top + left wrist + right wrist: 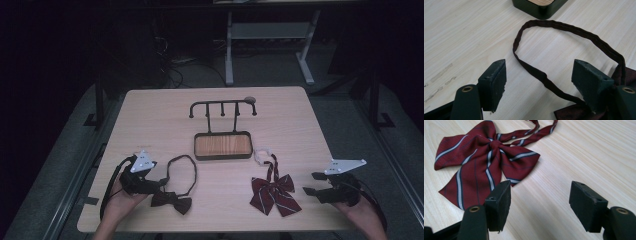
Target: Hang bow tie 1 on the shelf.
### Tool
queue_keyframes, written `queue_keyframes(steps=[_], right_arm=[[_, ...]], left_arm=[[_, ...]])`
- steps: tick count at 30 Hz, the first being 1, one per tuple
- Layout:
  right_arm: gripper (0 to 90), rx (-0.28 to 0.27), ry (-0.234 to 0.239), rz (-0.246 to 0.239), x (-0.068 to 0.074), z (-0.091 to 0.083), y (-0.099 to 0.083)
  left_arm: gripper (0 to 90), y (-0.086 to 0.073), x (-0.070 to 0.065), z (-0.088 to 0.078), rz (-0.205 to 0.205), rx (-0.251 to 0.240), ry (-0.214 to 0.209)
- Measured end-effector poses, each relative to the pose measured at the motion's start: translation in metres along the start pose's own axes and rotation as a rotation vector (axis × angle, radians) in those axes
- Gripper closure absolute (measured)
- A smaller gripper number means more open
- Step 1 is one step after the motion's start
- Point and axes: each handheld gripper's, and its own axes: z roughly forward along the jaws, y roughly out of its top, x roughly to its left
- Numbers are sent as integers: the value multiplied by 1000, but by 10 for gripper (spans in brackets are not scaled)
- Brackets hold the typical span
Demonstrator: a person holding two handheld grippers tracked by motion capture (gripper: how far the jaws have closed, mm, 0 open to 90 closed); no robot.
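A plain dark maroon bow tie (172, 201) lies at the table's front left, its neck strap (182, 167) (564, 27) looping toward the tray. My left gripper (159, 186) (539, 80) is open just left of it, low over the table; part of the strap runs between the jaws, and the pads do not press on it. A striped red bow tie (274, 194) (481, 157) with a white clasp lies at front right. My right gripper (310, 183) (540, 202) is open to its right, holding nothing, the bow's corner near its left jaw.
A black rack with pegs (222, 107) stands on a wood-bottomed tray (223, 145) (541, 7) at mid-table. A small brown object (249, 99) rests on the rack's right end. Bare light wood table (150, 120) lies around. Desk legs and cables stand on the floor beyond.
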Motion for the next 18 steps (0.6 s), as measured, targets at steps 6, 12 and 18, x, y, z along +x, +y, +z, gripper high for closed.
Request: queue_keyframes(steps=[6, 12, 18], right_arm=[[338, 2, 15, -11, 2, 2, 4], [341, 13, 31, -30, 7, 3, 15], [341, 23, 57, -12, 12, 5, 32]], left_arm=[[283, -1, -1, -1, 3, -3, -1], [281, -1, -1, -4, 8, -16, 3], [276, -2, 1, -7, -3, -30, 10]])
